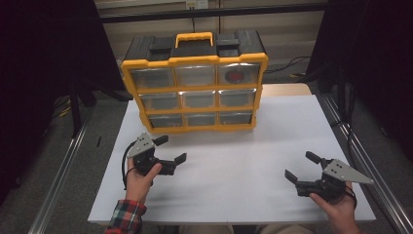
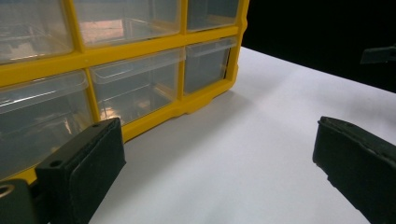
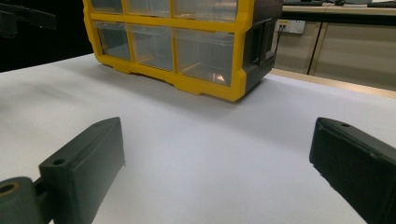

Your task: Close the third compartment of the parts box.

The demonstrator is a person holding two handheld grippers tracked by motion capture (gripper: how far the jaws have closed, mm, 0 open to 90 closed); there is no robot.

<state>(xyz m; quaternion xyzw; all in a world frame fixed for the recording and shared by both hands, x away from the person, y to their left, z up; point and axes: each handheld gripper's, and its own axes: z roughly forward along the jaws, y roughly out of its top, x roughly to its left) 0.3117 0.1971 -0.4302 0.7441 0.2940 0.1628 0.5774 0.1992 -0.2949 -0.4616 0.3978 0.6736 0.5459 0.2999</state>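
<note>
Nearest the high camera, at the bottom edge, a plaid sleeve (image 1: 125,217) covers the person's left forearm, and the left hand (image 1: 140,179) above it holds the left tool (image 1: 171,149) over the near-left part of the white bench (image 1: 234,161). Its two black jaws stand wide apart with nothing between them, pointing right and slightly toward the far side. A grey three-cornered plate (image 1: 141,145) sits on top of it.

At the near-right, the right hand (image 1: 338,207) holds the right tool (image 1: 301,165), also spread open and empty, its jaws pointing left toward the middle of the bench. Its own grey plate (image 1: 347,171) points toward the right edge. The two tools are well apart from each other.

On the far half of the bench stands a yellow and black organizer (image 1: 195,83) with a yellow carry handle (image 1: 194,38) on top. Its front faces the person and holds three rows of three clear drawers. The top-right drawer (image 1: 237,74) has something dark red inside; what it is cannot be made out. The other drawers look pale and I cannot tell their contents.

From the left tool's camera, the organizer (image 2: 140,70) is near, just beyond the left-hand jaw, with bare bench between the jaws. From the right tool's camera, the organizer (image 3: 187,46) stands farther off, its black side wall visible, and open bench (image 3: 210,163) lies between the jaws.
</note>
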